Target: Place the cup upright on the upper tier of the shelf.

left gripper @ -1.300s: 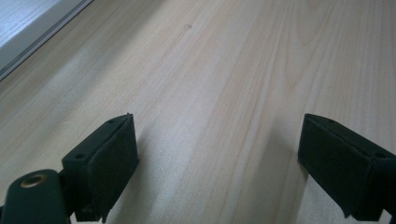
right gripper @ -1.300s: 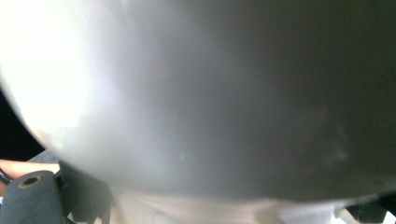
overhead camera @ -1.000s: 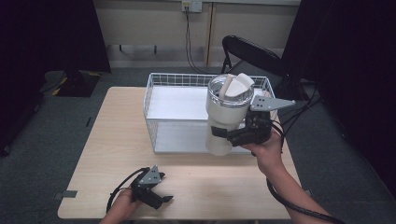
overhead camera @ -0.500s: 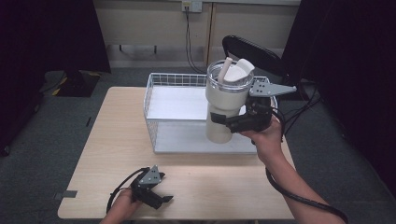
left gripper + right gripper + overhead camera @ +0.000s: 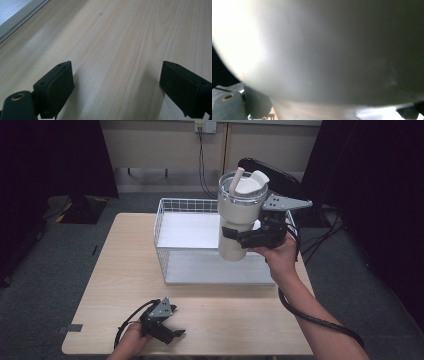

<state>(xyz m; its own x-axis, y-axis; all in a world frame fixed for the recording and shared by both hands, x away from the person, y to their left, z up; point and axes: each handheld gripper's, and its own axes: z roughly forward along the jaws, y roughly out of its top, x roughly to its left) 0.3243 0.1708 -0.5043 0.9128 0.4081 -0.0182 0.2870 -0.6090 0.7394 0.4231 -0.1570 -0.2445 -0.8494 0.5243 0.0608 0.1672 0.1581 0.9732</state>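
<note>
Right hand-held gripper (image 5: pixel 239 236) is clamped on the large cream tumbler with clear lid and straw (image 5: pixel 239 215), jaws gripping its lower, narrower section. Tumbler is upright, lifted clear of everything, hanging over the right half of the white wire basket (image 5: pixel 165 227); no contact with the basket that I can see. In the right gripper view the tumbler wall (image 5: pixel 332 50) sits right against the camera, blurred, too close for detail.

Basket stands at the far side of the light wooden bench (image 5: pixel 100 270), pale liner on its floor.

Left hand-held gripper (image 5: pixel 172 334) rests low on the bench at the near-left edge, well apart from basket and tumbler. Its jaws stand wide apart with nothing between them; the left gripper view shows bare bench wood (image 5: pixel 120 45) in the gap and a strip of the basket's pale base edge (image 5: pixel 17 15) at top left. Black cable loops from it across the bench beside the hand.
</note>
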